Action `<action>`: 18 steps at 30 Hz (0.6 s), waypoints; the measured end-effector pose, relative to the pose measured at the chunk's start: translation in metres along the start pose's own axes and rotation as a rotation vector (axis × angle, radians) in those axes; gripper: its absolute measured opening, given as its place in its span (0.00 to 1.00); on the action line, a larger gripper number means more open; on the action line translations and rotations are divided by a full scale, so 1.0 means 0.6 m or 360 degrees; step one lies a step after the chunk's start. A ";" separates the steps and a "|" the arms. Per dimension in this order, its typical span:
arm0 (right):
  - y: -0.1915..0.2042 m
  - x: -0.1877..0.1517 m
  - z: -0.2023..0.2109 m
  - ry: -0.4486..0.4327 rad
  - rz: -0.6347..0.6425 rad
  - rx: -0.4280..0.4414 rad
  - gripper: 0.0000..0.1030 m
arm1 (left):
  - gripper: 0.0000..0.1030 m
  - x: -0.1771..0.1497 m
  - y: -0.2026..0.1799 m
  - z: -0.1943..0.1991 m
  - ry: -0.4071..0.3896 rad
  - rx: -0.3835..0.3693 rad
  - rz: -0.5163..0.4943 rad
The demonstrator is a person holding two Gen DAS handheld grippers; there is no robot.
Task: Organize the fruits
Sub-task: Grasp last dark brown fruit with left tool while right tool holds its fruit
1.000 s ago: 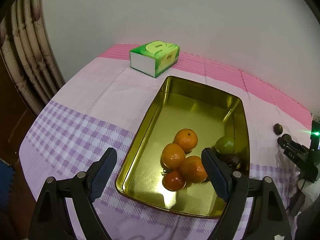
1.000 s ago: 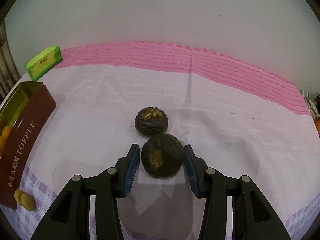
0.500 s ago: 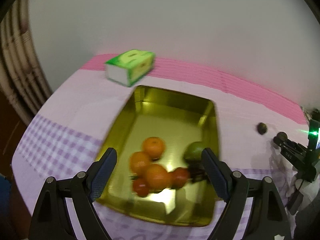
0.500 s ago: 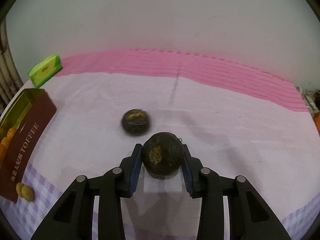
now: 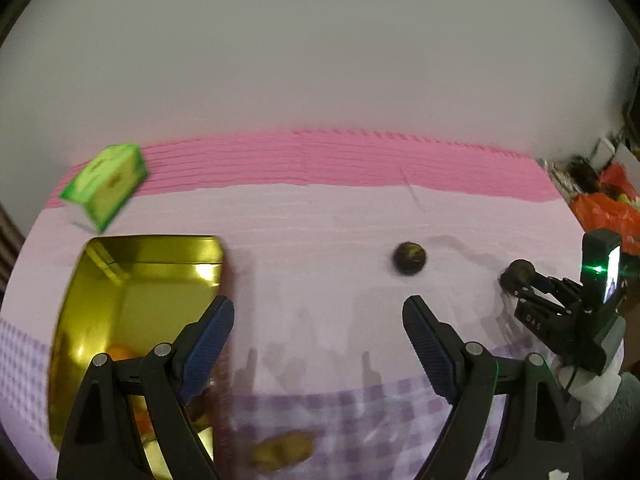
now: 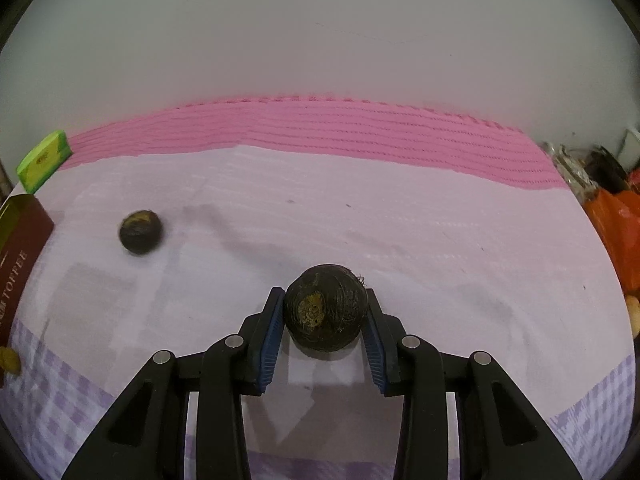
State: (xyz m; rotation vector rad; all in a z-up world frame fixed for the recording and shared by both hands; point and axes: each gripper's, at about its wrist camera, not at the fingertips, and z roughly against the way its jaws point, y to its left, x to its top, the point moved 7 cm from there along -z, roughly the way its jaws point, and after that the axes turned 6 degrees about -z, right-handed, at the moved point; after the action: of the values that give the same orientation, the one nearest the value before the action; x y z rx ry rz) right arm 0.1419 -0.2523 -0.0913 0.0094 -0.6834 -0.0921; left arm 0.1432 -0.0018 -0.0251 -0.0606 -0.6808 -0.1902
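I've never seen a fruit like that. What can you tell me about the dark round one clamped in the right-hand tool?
The dark fruit is roundish, brown-black and rough, with fine fibres sticking out and a yellowish scar facing the camera. It looks whole. The right gripper holds it by its two sides, blue pads pressed against it, above the pale pink tablecloth. In the left wrist view it shows small at the gripper's tip.

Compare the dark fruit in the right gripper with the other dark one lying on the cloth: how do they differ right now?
The held dark fruit is clamped between the right gripper pads; the loose dark fruit lies free on the tablecloth, nearer the toffee tin. The held one shows a yellowish patch facing the camera; the loose one shows it on top. Both are round, dark brown and rough-skinned.
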 end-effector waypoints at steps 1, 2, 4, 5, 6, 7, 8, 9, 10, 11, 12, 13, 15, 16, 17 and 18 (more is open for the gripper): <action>-0.001 -0.001 -0.004 0.0015 -0.0010 0.0005 0.37 | 0.81 0.003 -0.014 -0.016 0.0028 -0.0030 -0.0013; -0.005 -0.001 -0.005 0.0022 -0.0026 0.0016 0.37 | 0.81 0.004 -0.024 -0.029 0.0057 -0.0061 -0.0015; -0.008 0.001 -0.008 0.0031 -0.0046 0.0031 0.37 | 0.81 0.005 -0.039 -0.053 0.0111 -0.0132 0.0009; -0.007 0.002 -0.008 0.0028 -0.0044 0.0029 0.37 | 0.81 0.006 -0.046 -0.059 0.0125 -0.0149 0.0020; -0.007 0.002 -0.009 0.0029 -0.0038 0.0021 0.37 | 0.80 0.009 -0.055 -0.074 0.0143 -0.0177 0.0036; -0.007 0.003 -0.011 0.0029 -0.0027 0.0015 0.37 | 0.80 0.012 -0.062 -0.083 0.0150 -0.0175 0.0040; -0.005 0.002 -0.010 0.0029 -0.0025 0.0016 0.37 | 0.79 0.016 -0.072 -0.090 0.0149 -0.0163 0.0028; -0.007 0.001 -0.009 0.0029 -0.0027 0.0019 0.37 | 0.79 0.018 -0.079 -0.097 0.0145 -0.0160 0.0008; -0.007 0.001 -0.009 0.0030 -0.0032 0.0025 0.37 | 0.78 0.020 -0.087 -0.104 0.0141 -0.0160 -0.0015; -0.007 0.001 -0.009 0.0030 -0.0032 0.0026 0.37 | 0.77 0.023 -0.098 -0.115 0.0139 -0.0151 -0.0049; -0.009 0.001 -0.009 0.0029 -0.0032 0.0026 0.37 | 0.74 0.024 -0.103 -0.122 0.0146 -0.0140 -0.0070; -0.009 0.001 -0.009 0.0029 -0.0033 0.0027 0.37 | 0.68 0.025 -0.108 -0.130 0.0157 -0.0132 -0.0086; -0.012 0.002 -0.009 0.0030 -0.0038 0.0032 0.37 | 0.63 0.028 -0.117 -0.146 0.0171 -0.0154 -0.0095; -0.011 0.001 -0.008 0.0030 -0.0038 0.0033 0.38 | 0.61 0.029 -0.120 -0.153 0.0181 -0.0158 -0.0094; -0.011 0.001 -0.008 0.0029 -0.0037 0.0032 0.38 | 0.60 0.031 -0.121 -0.160 0.0189 -0.0162 -0.0088; -0.011 0.001 -0.008 0.0029 -0.0037 0.0032 0.38 | 0.58 0.033 -0.124 -0.170 0.0200 -0.0179 -0.0078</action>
State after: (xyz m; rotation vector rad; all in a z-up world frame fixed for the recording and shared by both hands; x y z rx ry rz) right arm 0.1448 -0.2593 -0.0946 0.0376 -0.6659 -0.1073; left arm 0.2070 -0.0898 -0.0923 -0.1389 -0.5459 -0.2772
